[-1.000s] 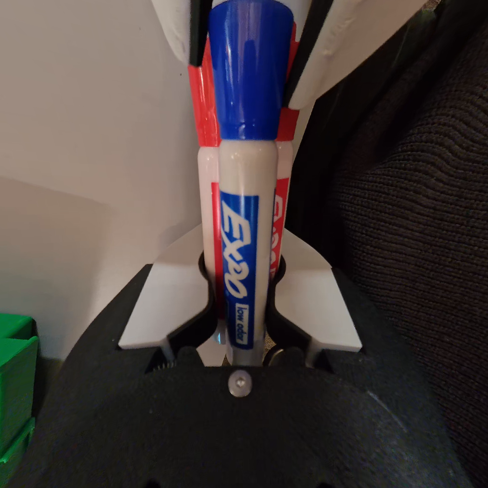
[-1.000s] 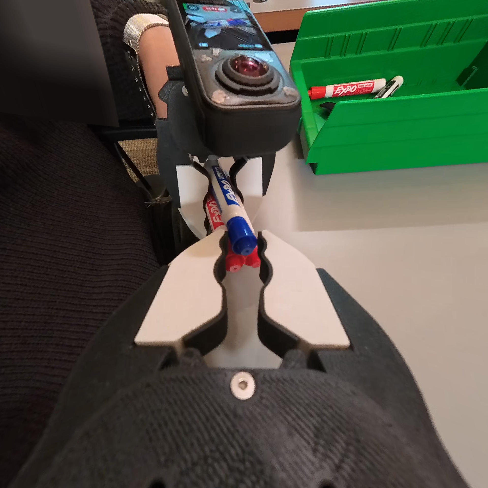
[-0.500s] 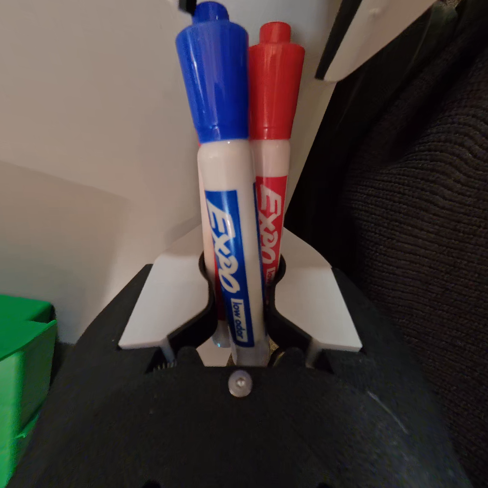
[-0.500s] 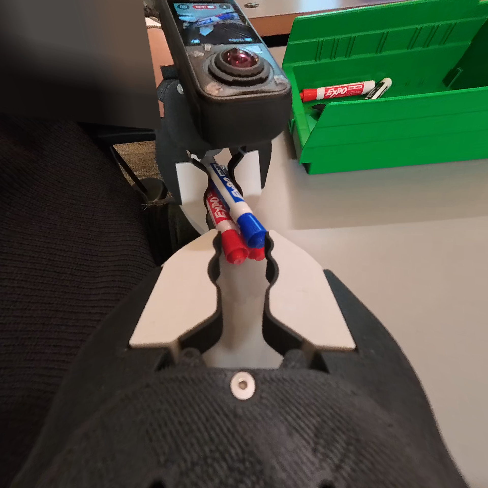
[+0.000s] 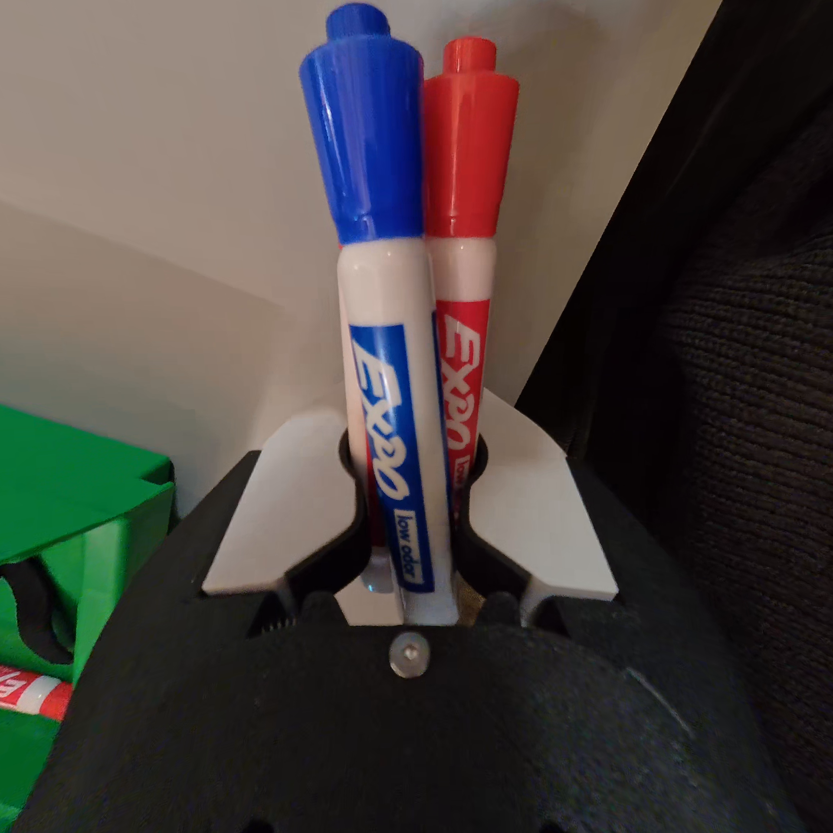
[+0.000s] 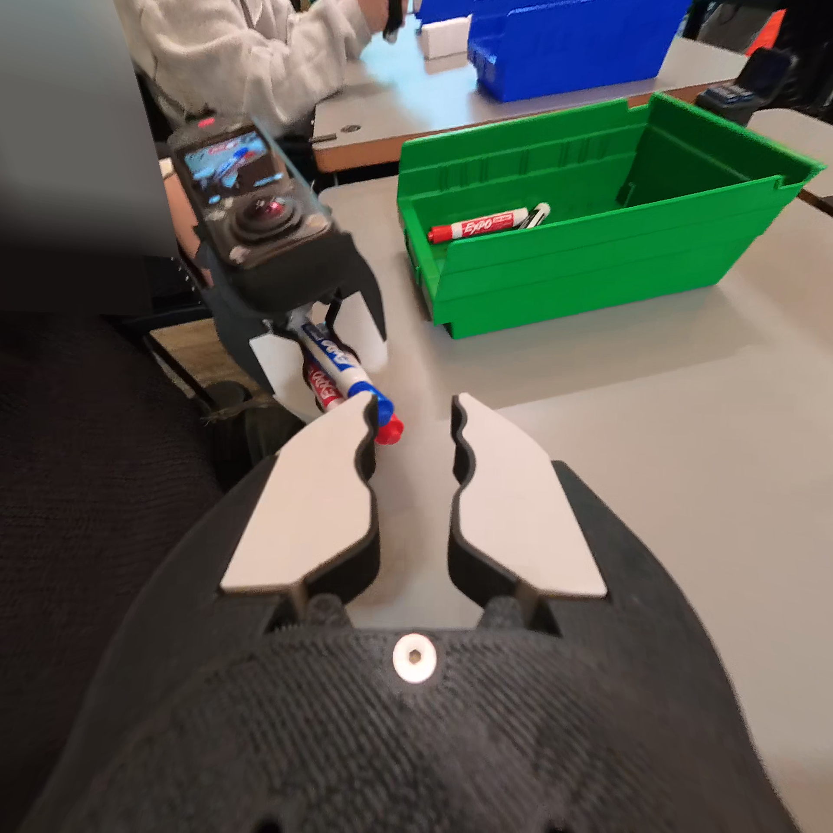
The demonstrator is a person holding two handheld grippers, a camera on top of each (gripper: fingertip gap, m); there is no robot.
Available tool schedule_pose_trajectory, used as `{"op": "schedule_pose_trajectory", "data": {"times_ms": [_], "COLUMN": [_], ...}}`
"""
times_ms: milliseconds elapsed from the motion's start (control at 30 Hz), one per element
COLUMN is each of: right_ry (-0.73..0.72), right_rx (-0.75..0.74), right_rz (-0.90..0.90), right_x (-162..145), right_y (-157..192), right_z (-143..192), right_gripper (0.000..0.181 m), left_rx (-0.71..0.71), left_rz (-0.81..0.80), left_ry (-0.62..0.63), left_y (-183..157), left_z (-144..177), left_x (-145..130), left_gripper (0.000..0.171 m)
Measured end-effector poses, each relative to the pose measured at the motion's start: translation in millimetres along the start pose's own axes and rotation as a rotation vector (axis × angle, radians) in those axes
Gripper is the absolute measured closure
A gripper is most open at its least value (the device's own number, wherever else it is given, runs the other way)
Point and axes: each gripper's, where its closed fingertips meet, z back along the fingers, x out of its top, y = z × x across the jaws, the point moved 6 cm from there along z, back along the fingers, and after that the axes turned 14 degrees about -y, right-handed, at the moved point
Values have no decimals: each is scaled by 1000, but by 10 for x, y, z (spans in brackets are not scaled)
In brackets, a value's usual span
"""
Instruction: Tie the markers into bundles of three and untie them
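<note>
Currently your left hand-held gripper (image 5: 412,469) is clamped on a bundle of markers: a blue-capped marker (image 5: 383,315) in front, a red-capped marker (image 5: 464,279) touching it on the right, and a sliver of red behind that may be a third; count uncertain. Caps point away from the camera, barrels seated deep between the fingers.

Your right hand-held gripper (image 6: 412,405) stands wide and holds nothing. Its left fingertip (image 6: 356,414) sits just beside the marker caps, partly hiding them; contact cannot be confirmed.

Green bin (image 6: 586,266) rests on the grey tabletop (image 6: 631,405), well apart from both grippers. Inside: one red marker (image 6: 478,225) and a dark-capped pen-like item (image 6: 534,215) beside it. A blue bin (image 6: 563,45) sits on a farther table, near a person's sleeve (image 6: 252,49).

Judgement: the bundle is pinched at the barrel ends, so keep the left squeeze steady and the markers parallel; a tilt could let the front one slide.
</note>
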Motion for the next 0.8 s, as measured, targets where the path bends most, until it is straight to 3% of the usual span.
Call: {"op": "schedule_pose_trajectory", "data": {"times_ms": [267,400,500,633,800], "right_ry": [-21,51,127,432,992], "right_rx": [-42,-34,13,101,84], "right_rz": [-3,34,43,68,54], "right_x": [258,511,743,793,427], "right_y": [-245,-445,-621,-784,-996], "right_z": [-252,-654,-1131,-1863,-2560], "right_gripper": [148,141,135,134,129], "left_rx": [1,22,35,58,60], "left_rz": [81,121,150,173,208], "left_ry": [-20,-26,-27,-31,-32], "left_y": [-60,-96,-129,-160,-185], "left_z": [107,190,242,293,324], "left_x": [-179,-292,-382,-499,-629], "left_gripper": [126,126,126,126,125]}}
